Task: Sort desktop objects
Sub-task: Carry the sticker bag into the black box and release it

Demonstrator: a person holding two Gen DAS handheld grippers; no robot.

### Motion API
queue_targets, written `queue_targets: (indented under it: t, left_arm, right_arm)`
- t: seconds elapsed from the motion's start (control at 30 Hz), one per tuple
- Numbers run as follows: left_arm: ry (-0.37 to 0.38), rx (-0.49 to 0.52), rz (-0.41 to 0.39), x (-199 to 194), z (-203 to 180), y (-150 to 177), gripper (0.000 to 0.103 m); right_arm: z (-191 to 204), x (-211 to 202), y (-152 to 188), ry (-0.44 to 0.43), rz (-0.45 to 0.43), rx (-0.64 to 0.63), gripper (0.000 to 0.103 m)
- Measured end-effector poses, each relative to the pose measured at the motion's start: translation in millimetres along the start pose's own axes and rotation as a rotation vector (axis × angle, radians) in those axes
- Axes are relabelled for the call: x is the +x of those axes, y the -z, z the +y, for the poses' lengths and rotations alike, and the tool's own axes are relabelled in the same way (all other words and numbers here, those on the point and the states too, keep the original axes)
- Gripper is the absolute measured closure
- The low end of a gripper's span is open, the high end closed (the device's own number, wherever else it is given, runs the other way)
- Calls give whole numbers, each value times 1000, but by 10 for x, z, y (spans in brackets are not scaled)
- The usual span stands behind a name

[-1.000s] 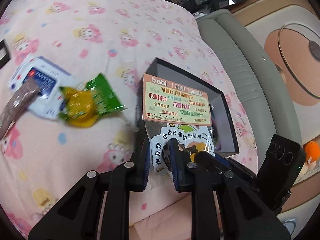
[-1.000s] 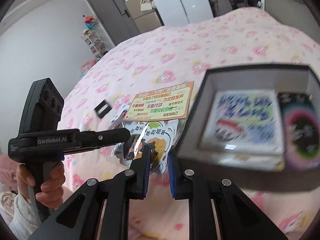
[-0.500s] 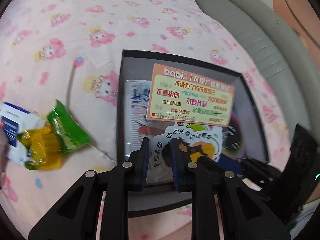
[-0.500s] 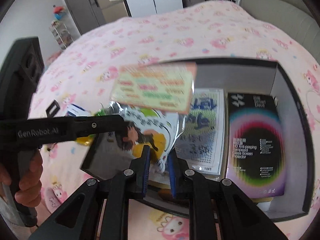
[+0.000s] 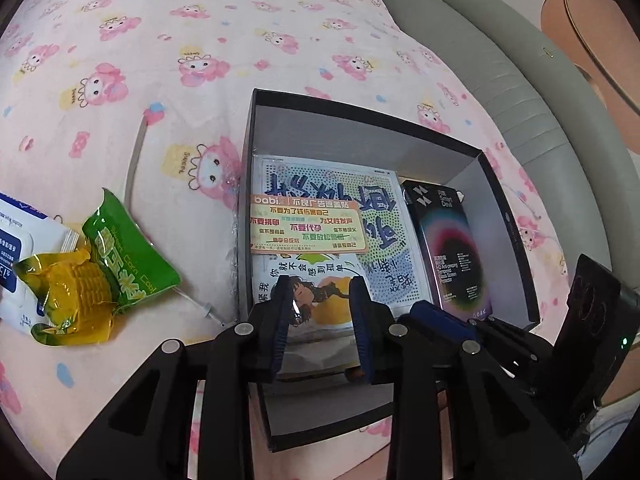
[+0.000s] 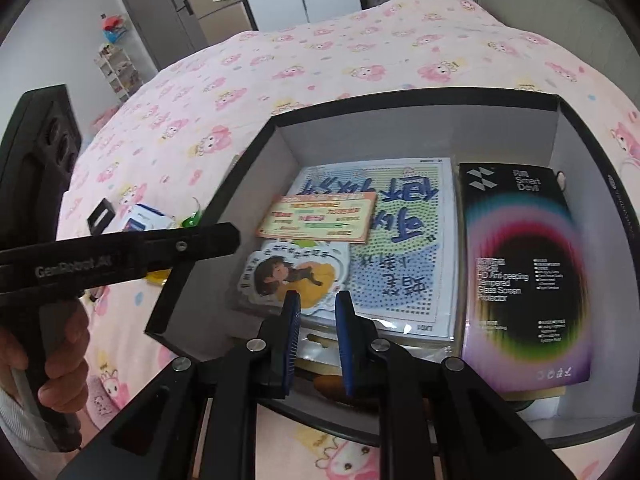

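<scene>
Half a second ago both grippers pinched the sticker pack in the air over the box; now both sets of fingers have spread and the sticker pack point(image 5: 308, 264) lies loose inside the black box point(image 5: 360, 128). It rests on a dotted sheet point(image 6: 404, 248) at the box's left side, beside a Smart Devil screen protector package point(image 6: 524, 272) on the right. The left gripper point(image 5: 318, 312) is moderately open, straddling the pack's near edge and gripping nothing. The right gripper point(image 6: 316, 332) is slightly open, also empty. On the pink bedsheet point(image 5: 180, 40) outside lie a sweet corn packet point(image 5: 100, 268) and a wipes pack point(image 5: 24, 248)
</scene>
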State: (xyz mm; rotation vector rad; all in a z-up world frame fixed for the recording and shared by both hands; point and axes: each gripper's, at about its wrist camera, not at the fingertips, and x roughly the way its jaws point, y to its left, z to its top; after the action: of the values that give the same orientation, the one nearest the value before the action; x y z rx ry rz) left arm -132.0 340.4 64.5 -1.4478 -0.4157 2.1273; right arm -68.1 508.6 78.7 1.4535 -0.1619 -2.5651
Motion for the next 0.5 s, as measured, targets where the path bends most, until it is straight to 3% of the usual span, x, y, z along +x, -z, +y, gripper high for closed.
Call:
queue_targets:
  t: [0.13, 0.3, 0.5]
  left_arm:
    - [8, 15, -12, -7, -30, 7, 74]
    - [-17, 35, -5, 38, -43, 23, 74]
    - [-10, 29, -3, 56, -23, 19, 74]
  right_arm:
    - [-30, 7, -139, 79, -10, 19, 88]
    - [67, 333, -263, 117, 117, 8, 88]
    - [91, 548, -180, 14, 213, 51, 85]
